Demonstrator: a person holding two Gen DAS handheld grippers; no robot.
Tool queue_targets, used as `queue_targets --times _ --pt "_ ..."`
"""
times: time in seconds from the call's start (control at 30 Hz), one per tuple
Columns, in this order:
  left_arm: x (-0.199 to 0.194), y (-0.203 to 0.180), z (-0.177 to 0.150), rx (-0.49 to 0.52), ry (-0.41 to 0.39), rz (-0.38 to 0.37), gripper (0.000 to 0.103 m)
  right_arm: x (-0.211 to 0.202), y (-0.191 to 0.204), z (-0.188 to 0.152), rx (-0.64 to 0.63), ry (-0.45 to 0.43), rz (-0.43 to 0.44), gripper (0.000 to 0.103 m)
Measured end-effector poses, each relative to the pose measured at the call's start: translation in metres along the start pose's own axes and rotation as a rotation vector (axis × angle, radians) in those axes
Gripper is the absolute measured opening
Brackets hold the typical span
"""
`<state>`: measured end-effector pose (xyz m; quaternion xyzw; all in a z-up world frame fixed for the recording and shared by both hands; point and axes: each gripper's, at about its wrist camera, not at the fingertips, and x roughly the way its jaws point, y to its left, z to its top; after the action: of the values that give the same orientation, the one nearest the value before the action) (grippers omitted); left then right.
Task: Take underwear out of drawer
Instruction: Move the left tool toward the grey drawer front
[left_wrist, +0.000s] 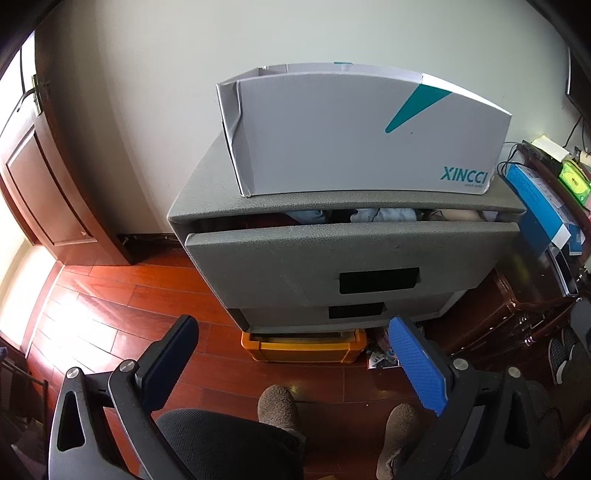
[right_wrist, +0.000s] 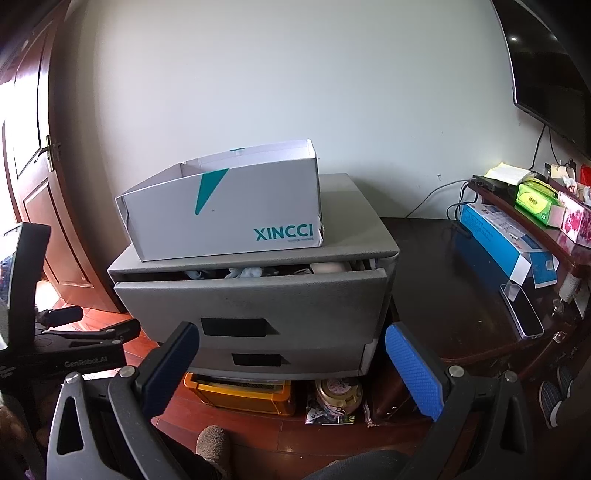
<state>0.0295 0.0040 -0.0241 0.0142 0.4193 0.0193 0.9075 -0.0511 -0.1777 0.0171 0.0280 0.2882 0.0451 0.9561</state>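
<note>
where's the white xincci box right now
The white cardboard XINCCI box sits open-topped on the grey plastic drawer unit, toward its left side in the right wrist view, directly above the slightly open top drawer.

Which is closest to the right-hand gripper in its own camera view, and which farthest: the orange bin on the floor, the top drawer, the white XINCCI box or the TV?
From the right gripper, open and empty:
1. Orange bin, low on the floor under the cabinet.
2. Top drawer, slightly open, straight ahead.
3. White XINCCI box, on the cabinet top, behind the drawer front.
4. TV, on the wall, upper right.
</note>
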Motion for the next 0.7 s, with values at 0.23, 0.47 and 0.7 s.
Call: queue_targets --times 0.23,0.47,0.7 --pt "0.017 0.000 0.012 -0.053 0.034 -0.003 0.102 0.004 -0.005 0.001 0.013 0.010 0.000 0.103" --pt "0.034 0.008 0.028 -0.180 0.074 -0.006 0.102 0.007 -0.010 0.001 0.029 0.023 0.003 0.103" --pt "0.045 0.014 0.042 -0.287 0.089 -0.013 0.102 0.008 -0.011 0.001 0.039 0.034 0.014 0.103"
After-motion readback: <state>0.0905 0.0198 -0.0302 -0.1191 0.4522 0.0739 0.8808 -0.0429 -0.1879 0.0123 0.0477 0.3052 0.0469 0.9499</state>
